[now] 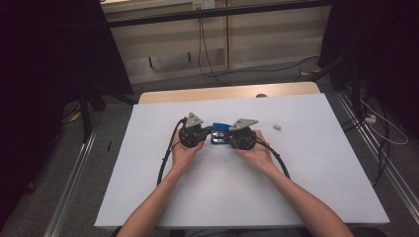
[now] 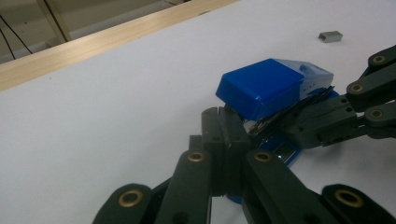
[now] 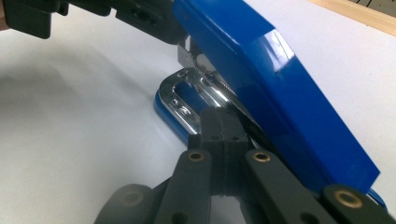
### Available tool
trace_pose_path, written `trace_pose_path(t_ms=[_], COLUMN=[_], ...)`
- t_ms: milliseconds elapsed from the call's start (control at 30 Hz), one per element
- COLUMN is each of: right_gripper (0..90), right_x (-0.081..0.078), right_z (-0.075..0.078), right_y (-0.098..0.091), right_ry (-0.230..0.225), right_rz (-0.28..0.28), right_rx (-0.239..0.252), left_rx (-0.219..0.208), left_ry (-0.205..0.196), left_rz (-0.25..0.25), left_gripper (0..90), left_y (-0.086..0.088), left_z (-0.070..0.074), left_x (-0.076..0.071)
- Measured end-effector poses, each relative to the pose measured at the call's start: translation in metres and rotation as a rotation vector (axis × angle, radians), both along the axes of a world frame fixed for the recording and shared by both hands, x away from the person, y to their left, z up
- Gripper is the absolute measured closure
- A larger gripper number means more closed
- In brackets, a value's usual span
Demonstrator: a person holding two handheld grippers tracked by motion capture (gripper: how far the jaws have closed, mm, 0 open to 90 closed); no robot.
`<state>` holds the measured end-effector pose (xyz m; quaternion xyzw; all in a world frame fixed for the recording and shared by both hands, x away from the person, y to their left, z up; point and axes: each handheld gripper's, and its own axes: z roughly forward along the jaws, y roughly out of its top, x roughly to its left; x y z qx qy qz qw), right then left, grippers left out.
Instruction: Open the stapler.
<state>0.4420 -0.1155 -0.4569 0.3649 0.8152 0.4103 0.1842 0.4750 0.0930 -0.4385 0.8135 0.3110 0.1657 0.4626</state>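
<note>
- The blue plastic stapler with a chrome base (image 1: pixel 219 133) sat mid-table on the white table top (image 1: pixel 237 197), between the two grippers.
- Its blue lid stood lifted off the chrome magazine; the small grey block of staples (image 1: pixel 277 127) lay apart to its right, so loading seemingly remained.
- The left gripper (image 2: pixel 223 122) and right gripper (image 3: pixel 223 128) both had jaws pressed together, tips wedged against the stapler.
- Its long axis ran left-right across the table.

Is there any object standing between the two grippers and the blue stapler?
No. The left gripper and right gripper already meet the blue stapler from opposite sides. The small staple block lies apart.
</note>
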Motion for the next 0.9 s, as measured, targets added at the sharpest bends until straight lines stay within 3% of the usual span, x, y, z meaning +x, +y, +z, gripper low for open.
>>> trace_pose_path(t_ms=[567,667,900], right_gripper=[90.0,90.0,90.0], right_x=[0.0,-0.001,0.0], right_z=[0.0,0.0,0.0], right_y=[0.0,0.001,0.001], right_ry=[-0.002,-0.003,-0.001], right_rz=[-0.002,-0.003,-0.005], right_rx=[-0.003,-0.004,-0.001], left_rx=[-0.046,-0.026,-0.043], left_ry=[0.003,-0.012,-0.01], left_rz=[0.002,0.001,0.008], left_gripper=[90.0,90.0,90.0], left_y=[-0.002,-0.004,-0.005], left_z=[0.008,0.01,0.013], left_x=[0.001,0.0,0.001])
